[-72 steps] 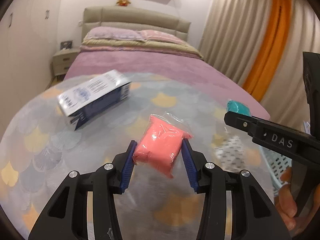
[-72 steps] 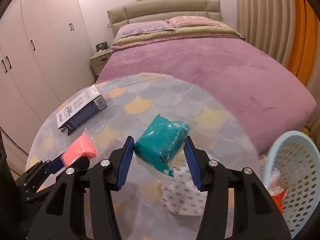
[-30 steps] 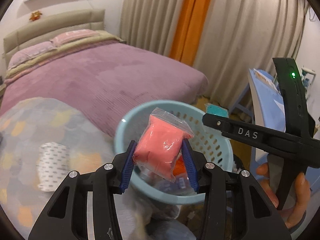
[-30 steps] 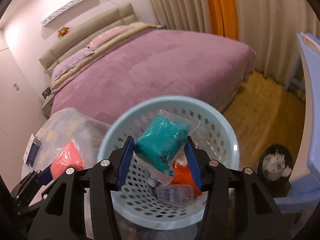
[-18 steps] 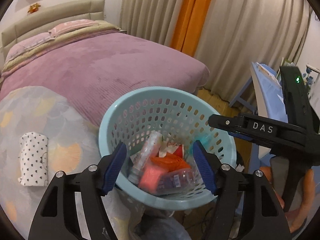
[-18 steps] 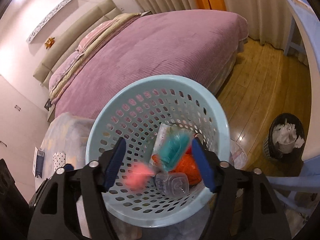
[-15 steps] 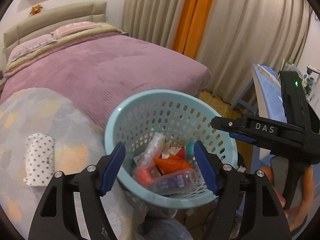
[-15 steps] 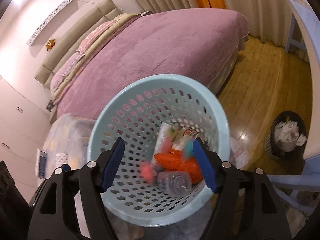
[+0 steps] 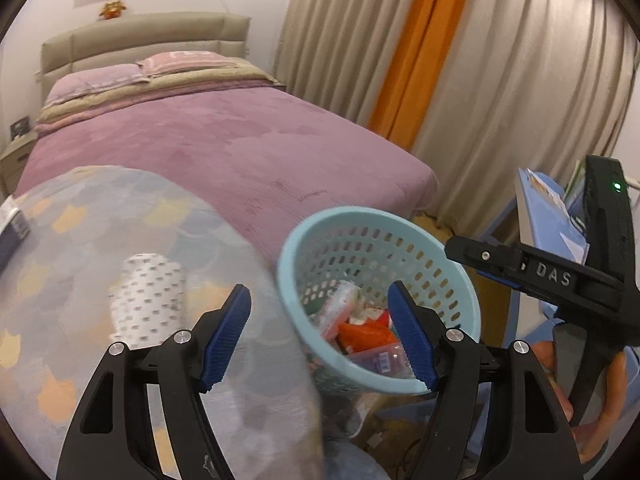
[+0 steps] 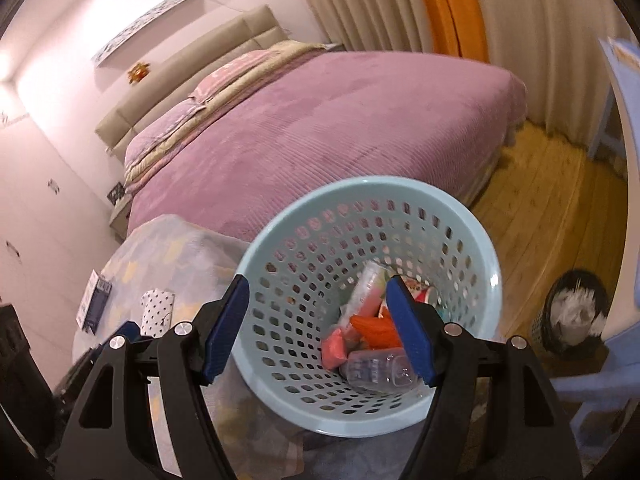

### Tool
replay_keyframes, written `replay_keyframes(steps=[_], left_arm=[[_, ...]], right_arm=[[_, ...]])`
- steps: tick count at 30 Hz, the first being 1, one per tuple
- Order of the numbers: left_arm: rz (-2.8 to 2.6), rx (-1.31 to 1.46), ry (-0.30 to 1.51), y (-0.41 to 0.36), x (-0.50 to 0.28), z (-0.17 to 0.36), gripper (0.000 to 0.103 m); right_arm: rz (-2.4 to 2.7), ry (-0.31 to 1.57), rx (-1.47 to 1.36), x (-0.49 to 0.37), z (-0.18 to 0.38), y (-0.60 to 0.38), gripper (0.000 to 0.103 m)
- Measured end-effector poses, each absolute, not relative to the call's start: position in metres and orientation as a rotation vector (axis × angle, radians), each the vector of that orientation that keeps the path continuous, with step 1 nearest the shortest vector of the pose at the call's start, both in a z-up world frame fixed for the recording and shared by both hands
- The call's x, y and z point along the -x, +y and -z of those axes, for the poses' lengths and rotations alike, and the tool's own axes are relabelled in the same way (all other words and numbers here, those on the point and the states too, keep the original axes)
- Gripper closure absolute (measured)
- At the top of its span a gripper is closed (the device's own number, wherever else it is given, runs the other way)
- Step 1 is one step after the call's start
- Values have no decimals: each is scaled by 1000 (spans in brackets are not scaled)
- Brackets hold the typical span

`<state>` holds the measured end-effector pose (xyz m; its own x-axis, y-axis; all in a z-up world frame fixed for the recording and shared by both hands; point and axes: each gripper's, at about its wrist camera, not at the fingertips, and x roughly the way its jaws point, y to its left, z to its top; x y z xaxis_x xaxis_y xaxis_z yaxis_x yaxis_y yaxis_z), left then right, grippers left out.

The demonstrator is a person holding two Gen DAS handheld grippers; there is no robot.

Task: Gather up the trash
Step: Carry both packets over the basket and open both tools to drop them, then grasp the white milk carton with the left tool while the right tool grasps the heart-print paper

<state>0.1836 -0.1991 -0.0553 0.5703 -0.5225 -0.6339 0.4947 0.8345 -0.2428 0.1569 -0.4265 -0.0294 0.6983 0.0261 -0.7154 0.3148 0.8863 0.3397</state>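
Pink pouch (image 10: 335, 347) & teal one now dropped into basket (image 10: 472, 236); both tongs, left (image 9: 326, 334) & right (image 10: 320, 330), gaped wide, empty, hanging over it; spotted packet (image 9: 148, 294) waits on tabletop (image 9: 72, 240).

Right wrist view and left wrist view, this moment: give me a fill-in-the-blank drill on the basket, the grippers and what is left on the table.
1. The perforated basket is light ____ in colour.
2. The pink packet lies inside the ____.
3. The left gripper and the right gripper both have their jaws ____, nothing between them.
4. The polka-dot packet lies on the ____.

Missing words: blue; basket; open; table
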Motion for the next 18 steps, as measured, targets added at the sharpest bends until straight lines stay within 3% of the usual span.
replay_keyframes(steps=[18], left_arm=[[344,142,737,-59,-203,53,33]], right_arm=[[-15,818,-214,-187,26,-299,36]])
